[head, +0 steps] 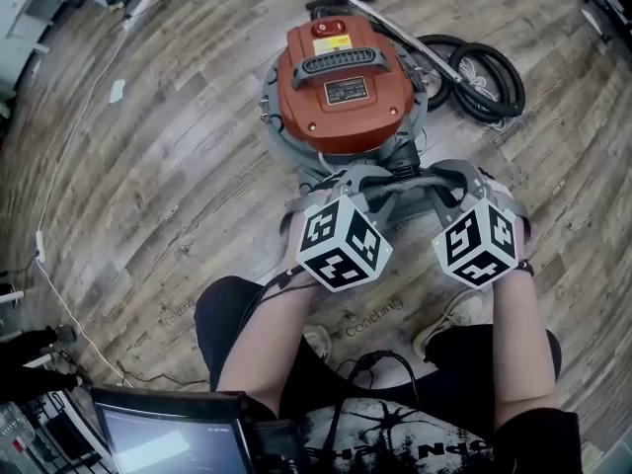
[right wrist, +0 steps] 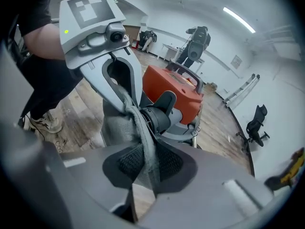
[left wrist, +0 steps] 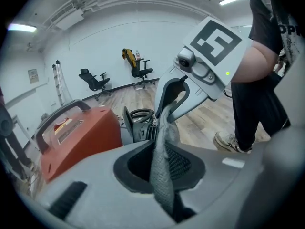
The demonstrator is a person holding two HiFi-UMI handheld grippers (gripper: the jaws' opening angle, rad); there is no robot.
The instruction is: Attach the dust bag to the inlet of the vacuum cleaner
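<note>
A head-mounted camera looks steeply down at a wooden floor (head: 168,176). An orange vacuum cleaner (head: 341,87) on a round grey base stands in the upper middle. Its black inlet (right wrist: 156,119), a short ribbed tube, sticks out from the side facing the person.

Just in front of that inlet, the left gripper (head: 344,182) and the right gripper (head: 456,176) sit side by side, close together and tilted downward. A grey mesh dust bag (right wrist: 114,125) is stretched between them.

In the left gripper view, the jaws are nearly together and pinch a narrow fold of the bag's cloth. The fold runs up and away to the other gripper. In the right gripper view, those jaws are likewise almost closed on a bunched edge of the same cloth. There the cloth crosses the front of the inlet's end. Whether it lies around the tube or only against it cannot be told.

A black hose (head: 484,72) lies coiled on the floor just right of the vacuum, with a metal wand across its top. This side is crowded. To the left of the vacuum, bare floor stretches wide, up to a thin white cable (head: 59,294) near the left edge.

Behind the grippers, the person's shoes (head: 449,319) and dark-clothed legs close off the near side. A laptop screen (head: 168,437) sits at the bottom left corner.

In the gripper views, the room beyond is broad and white-walled. Office chairs (left wrist: 95,80) stand far back against the wall.
</note>
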